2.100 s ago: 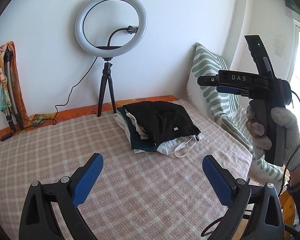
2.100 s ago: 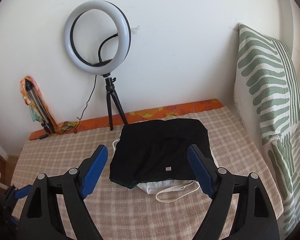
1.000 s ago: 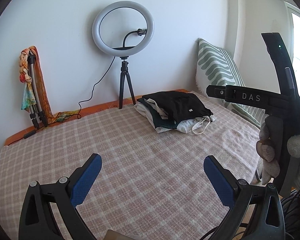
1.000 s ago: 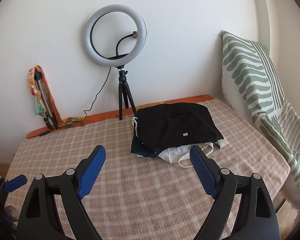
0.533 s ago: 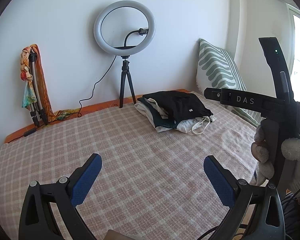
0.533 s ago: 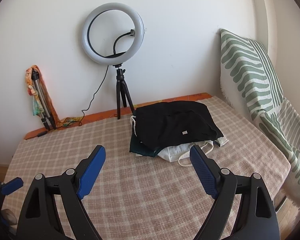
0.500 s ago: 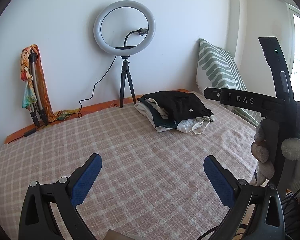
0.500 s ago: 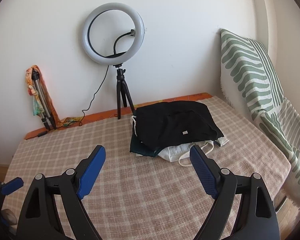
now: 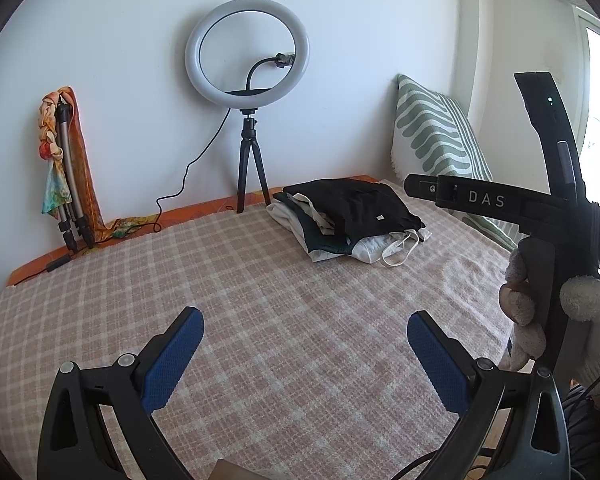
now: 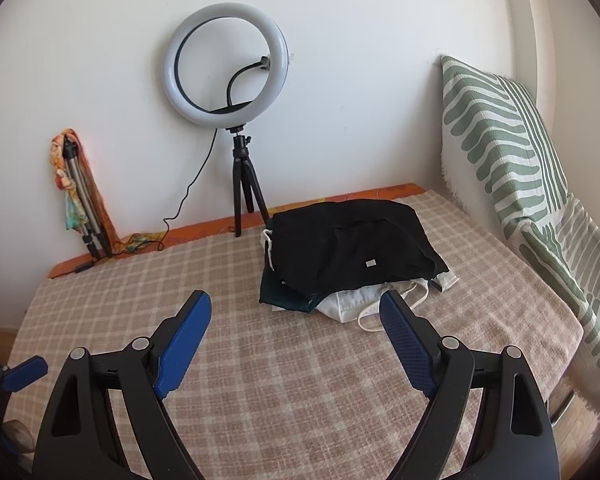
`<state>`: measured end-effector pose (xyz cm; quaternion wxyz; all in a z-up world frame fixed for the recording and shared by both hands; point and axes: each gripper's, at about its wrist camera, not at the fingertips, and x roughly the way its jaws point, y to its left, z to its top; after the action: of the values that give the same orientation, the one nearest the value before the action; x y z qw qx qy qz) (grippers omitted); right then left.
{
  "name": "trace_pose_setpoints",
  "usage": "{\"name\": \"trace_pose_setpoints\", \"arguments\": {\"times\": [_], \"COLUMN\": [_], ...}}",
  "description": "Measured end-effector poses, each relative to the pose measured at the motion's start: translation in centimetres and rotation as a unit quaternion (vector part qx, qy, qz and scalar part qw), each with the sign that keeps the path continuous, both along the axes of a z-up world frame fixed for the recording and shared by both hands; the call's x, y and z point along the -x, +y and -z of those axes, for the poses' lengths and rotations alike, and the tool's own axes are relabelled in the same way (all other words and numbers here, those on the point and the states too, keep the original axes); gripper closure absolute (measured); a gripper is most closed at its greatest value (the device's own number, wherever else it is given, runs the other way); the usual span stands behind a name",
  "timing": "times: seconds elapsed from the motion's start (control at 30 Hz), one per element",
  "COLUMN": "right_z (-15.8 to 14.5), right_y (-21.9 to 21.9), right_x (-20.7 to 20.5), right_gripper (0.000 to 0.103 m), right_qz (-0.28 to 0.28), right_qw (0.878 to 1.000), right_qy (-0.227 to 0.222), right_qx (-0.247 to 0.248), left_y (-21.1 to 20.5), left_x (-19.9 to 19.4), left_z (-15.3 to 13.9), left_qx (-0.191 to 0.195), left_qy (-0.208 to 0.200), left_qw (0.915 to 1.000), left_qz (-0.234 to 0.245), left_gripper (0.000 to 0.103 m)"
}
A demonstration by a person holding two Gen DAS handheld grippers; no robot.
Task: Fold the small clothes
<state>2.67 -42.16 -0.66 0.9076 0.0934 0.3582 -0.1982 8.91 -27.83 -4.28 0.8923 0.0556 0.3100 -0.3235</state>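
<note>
From the left wrist view, the left gripper [image 9: 300, 352] hangs over bare checked bedcover [image 9: 260, 300] with its 2 blue pads spread wide and nothing between them. The pile of small clothes [image 9: 348, 220] lies well ahead and off to the right of those fingers, at the far end of the bed near the wall, with the ring light [image 9: 247, 52] on its tripod just to the pile's left and the striped cushion [image 9: 436, 136] just to its right. A black garment [image 9: 356, 204] tops the pile, pale and dark-green pieces poke out beneath, and a white strap loop [image 9: 398, 248] trails toward the camera. At the right edge a gloved hand [image 9: 580, 320] holds the right gripper's handle — its fingers fall outside this view. From the right wrist view, the right gripper [image 10: 296, 340] also stands wide apart and empty, and here the pile [image 10: 348, 256] sits almost straight ahead, only slightly right of centre; the right pad [image 10: 404, 340] overlaps the white strap in the picture, though whether it touches is not clear — it looks to be above it. The pile's longer side runs roughly across the view, from left to right. By that reading the right hand is the nearer of the 2, and the likely next move is a forward reach to lift the black top piece off the pile.
</note>
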Motion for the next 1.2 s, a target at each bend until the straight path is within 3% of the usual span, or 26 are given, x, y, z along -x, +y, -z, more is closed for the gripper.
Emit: {"name": "trace_pose_setpoints", "arguments": {"times": [1.2], "right_z": [0.39], "right_y": [-0.42], "right_x": [0.18], "right_gripper": [0.017], "right_qz": [-0.003], "right_qw": [1.000], "right_qy": [0.009], "right_qx": [-0.009], "left_y": [-0.37], "left_x": [-0.07], "left_z": [0.35], "left_qx": [-0.012], "left_qy": [0.002], "left_qw": [0.9999], "left_qz": [-0.005], "left_gripper": [0.000]}}
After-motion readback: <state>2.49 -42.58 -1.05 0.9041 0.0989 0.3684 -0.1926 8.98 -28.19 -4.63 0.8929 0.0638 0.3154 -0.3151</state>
